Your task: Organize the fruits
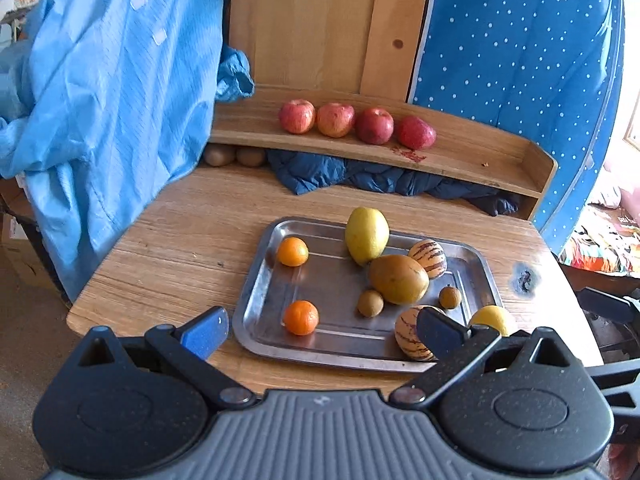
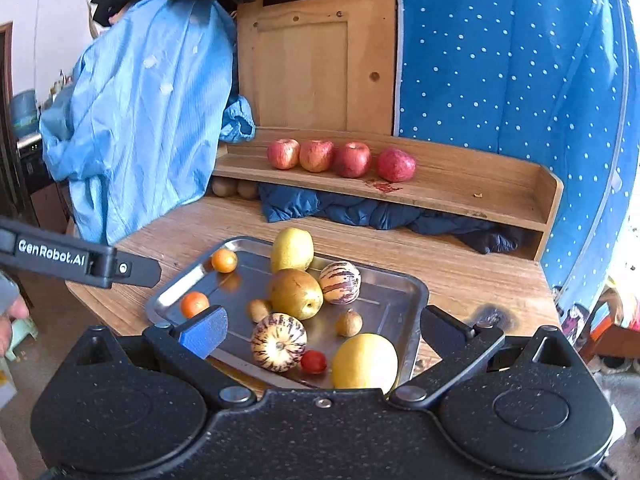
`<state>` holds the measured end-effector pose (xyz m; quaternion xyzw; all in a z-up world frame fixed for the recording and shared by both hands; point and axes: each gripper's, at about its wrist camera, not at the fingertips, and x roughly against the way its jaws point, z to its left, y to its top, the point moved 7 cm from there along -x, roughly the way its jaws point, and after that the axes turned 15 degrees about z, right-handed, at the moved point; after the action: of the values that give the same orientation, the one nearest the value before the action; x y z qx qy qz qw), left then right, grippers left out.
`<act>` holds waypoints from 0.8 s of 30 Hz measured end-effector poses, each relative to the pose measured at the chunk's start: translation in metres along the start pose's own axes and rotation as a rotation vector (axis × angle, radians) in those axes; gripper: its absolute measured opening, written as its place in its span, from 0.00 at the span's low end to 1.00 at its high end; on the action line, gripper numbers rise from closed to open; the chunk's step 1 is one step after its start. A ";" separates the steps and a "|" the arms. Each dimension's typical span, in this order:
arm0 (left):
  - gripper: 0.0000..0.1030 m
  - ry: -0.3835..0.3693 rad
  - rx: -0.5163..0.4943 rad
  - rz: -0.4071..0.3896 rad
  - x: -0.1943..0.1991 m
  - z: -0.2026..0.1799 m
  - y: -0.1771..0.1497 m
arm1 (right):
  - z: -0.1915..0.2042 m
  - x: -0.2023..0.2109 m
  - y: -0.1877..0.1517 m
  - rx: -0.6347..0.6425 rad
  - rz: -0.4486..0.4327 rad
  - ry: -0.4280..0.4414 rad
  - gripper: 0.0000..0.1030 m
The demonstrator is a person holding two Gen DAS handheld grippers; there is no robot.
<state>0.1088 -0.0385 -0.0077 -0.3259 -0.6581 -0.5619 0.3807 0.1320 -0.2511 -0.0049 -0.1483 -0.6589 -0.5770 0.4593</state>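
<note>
A steel tray [image 1: 256,276] on the wooden table holds loose fruit: two oranges [image 1: 293,251], a yellow pear [image 1: 367,235], a brown pear [image 1: 398,279], two striped melons [image 1: 429,258], a kiwi [image 1: 370,303] and a small brown fruit [image 1: 450,297]. My left gripper [image 1: 322,336] stands open over the tray's near edge, holding nothing. My right gripper [image 2: 324,336] is open too, empty, above the tray's [image 2: 384,304] near right corner, with a striped melon [image 2: 279,342], a cherry tomato [image 2: 313,361] and a round yellow fruit [image 2: 365,361] between its fingers' line. Several red apples [image 1: 335,120] sit in a row on the shelf [image 1: 480,156].
A light blue garment [image 1: 100,100] hangs at the left, over the table's corner. A dark blue jacket [image 1: 360,176] and two kiwis [image 1: 219,155] lie under the shelf. A dotted blue cloth [image 1: 520,40] stands at the right. A black bar marked GenRobot.AI [image 2: 80,260] crosses the right wrist view's left side.
</note>
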 end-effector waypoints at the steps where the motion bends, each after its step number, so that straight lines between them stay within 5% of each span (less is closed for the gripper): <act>1: 0.99 0.021 -0.007 -0.012 0.002 0.000 -0.001 | 0.000 0.001 -0.001 -0.006 0.001 0.005 0.99; 6: 0.99 0.115 -0.099 -0.069 0.005 -0.002 -0.005 | 0.000 0.002 -0.008 -0.018 0.028 0.014 0.99; 24: 0.99 0.043 -0.140 0.006 -0.016 0.036 -0.006 | 0.026 -0.030 -0.006 -0.107 0.140 0.010 0.99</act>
<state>0.1066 -0.0038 -0.0272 -0.3414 -0.6078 -0.6124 0.3728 0.1318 -0.2193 -0.0298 -0.2155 -0.6129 -0.5784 0.4933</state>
